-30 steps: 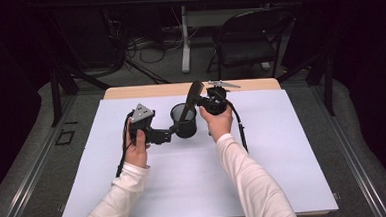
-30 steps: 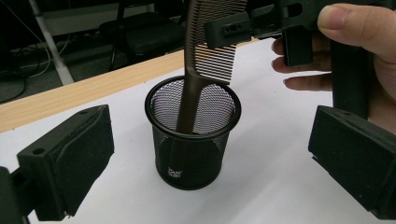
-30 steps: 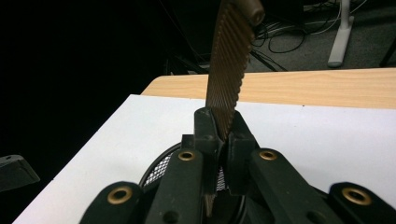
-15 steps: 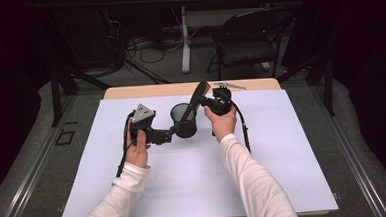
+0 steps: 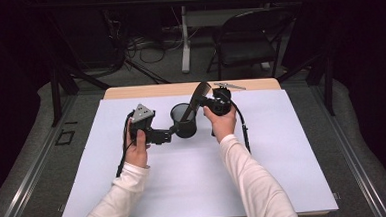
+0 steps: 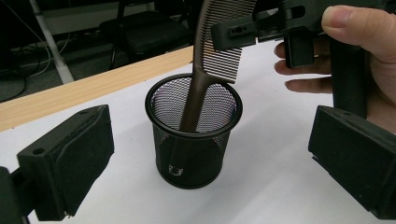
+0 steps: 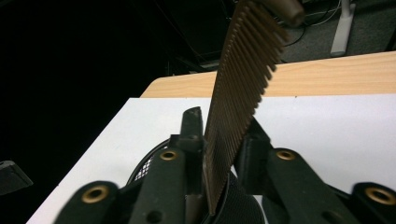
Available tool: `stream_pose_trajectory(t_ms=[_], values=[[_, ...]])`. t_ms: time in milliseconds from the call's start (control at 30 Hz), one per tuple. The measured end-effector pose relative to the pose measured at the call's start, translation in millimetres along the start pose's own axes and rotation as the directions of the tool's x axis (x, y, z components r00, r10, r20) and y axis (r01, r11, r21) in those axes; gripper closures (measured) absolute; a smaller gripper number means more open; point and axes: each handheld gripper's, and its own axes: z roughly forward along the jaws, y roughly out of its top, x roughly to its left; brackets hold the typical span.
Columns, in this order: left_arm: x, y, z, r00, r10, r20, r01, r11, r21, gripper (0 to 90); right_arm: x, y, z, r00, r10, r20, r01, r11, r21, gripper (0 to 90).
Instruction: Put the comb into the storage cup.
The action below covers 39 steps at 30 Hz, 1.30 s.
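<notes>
A black mesh cup [image 5: 184, 121] stands upright on the white sheet. A brown comb [image 5: 196, 96] leans in it, handle down [image 6: 187, 116] and teeth up [image 7: 238, 84]. My right gripper [image 5: 208, 101] is at the comb's toothed part. Its jaws have just been opening, and the comb now stands between them [image 7: 222, 126] with a slim gap on one side. My left gripper [image 5: 168, 135] sits low at the cup's left. Its wide-apart pads [image 6: 70, 163] flank the cup [image 6: 194, 135] without touching it.
The white sheet [image 5: 284, 159] covers most of the wooden table [image 5: 145, 91], whose far edge lies just behind the cup. A folding chair [image 5: 247, 40] and cables stand on the floor beyond. Each gripper's cable trails back beside its forearm.
</notes>
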Motion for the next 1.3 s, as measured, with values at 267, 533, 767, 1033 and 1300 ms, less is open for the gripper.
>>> stream_pose_trajectory(t_ms=[267, 533, 767, 1033, 1300], values=[[0.2, 0.0, 0.5, 1.0, -0.002, 0.0, 0.002, 1.0, -0.002, 0.4, 1.2, -0.2, -0.3, 1.0, 0.001, -0.003, -0.001, 1.0, 0.002, 62.4], [1.8, -0.4, 3.4, 1.0, -0.007, 0.001, 0.007, 1.0, -0.002, 0.4, 4.1, -0.5, -0.1, 0.9984, -0.046, 0.032, 0.046, 0.9988, -0.017, 43.3], [4.6, -0.1, 2.7, 0.9998, -0.019, -0.002, 0.019, 0.9998, -0.006, 0.4, 5.1, -0.3, 0.0, 0.997, -0.068, 0.037, 0.069, 0.9972, -0.028, 33.7], [7.0, 0.3, 1.8, 0.9997, -0.026, -0.001, 0.026, 0.9996, -0.015, 0.4, 10.3, -1.2, -2.0, 0.9874, -0.134, 0.084, 0.135, 0.9908, -0.008, 26.8], [9.3, 0.6, -1.9, 0.9994, -0.032, -0.014, 0.032, 0.9993, -0.017, 0.4, 19.0, -1.3, -5.2, 0.9721, -0.19, 0.137, 0.195, 0.9806, -0.022, 14.5]])
